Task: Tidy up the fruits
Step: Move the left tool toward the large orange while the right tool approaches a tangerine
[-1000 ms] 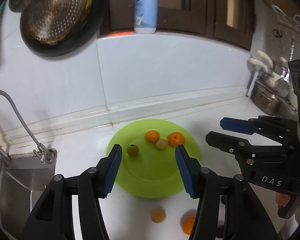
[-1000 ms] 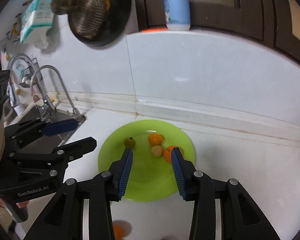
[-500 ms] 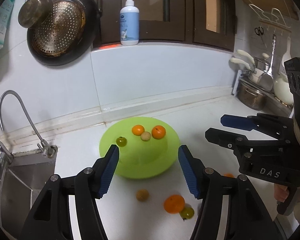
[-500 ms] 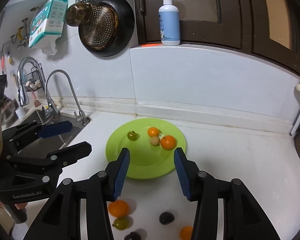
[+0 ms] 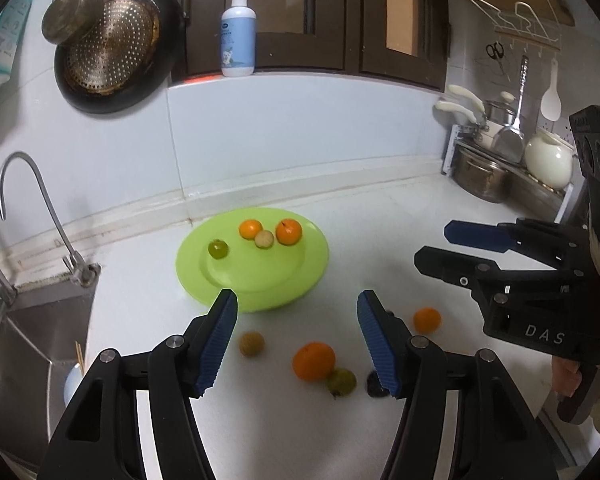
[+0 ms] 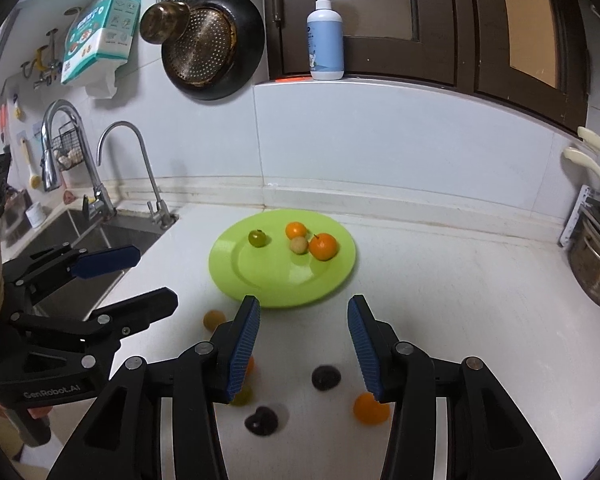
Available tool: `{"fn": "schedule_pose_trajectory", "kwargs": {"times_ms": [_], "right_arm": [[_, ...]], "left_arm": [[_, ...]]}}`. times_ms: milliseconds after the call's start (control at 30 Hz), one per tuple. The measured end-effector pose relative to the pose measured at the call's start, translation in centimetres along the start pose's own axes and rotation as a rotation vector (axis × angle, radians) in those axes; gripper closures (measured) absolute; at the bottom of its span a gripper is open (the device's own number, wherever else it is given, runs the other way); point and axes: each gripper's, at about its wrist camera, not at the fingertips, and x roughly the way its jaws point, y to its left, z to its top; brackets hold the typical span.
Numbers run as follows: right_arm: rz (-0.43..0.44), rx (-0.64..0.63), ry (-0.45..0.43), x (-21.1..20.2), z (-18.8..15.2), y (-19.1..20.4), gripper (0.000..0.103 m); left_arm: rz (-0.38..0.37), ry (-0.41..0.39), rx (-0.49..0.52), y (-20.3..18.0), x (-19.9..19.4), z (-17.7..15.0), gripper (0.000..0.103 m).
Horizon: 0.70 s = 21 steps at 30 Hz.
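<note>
white kitchen counter [image 5: 284, 420] carrying round lime-green plastic plate [image 5: 300, 280] at twelve o'clock with four fruits gathered, loose orange citrus [image 5: 314, 361] at six, left gripper [image 5: 296, 338] and right gripper [image 6: 303, 346] spread empty above, likely ready for pickup.

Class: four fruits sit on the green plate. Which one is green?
The small green fruit, alone at the plate's left; the other three are orange or beige.

Four fruits [image 6: 300, 240] on green plate [image 6: 236, 276], others [image 6: 326, 378] beside
</note>
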Motion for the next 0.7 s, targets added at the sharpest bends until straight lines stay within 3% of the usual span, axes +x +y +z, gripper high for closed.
{"fn": "schedule_pose_trajectory", "kwargs": {"times_ms": [367,700], "right_arm": [[-0.035,0.035,0.038,-0.7,-2.7,-0.7,0.056],[-0.115,0.144,0.132,1.2,-4.9,-2.6,0.056]], "left_arm": [[0.008,0.036,-0.018,-1.0,0.5,-1.9,0.042],[0.002,0.154,-0.062,-0.5,3.7,-2.7,0.042]]}}
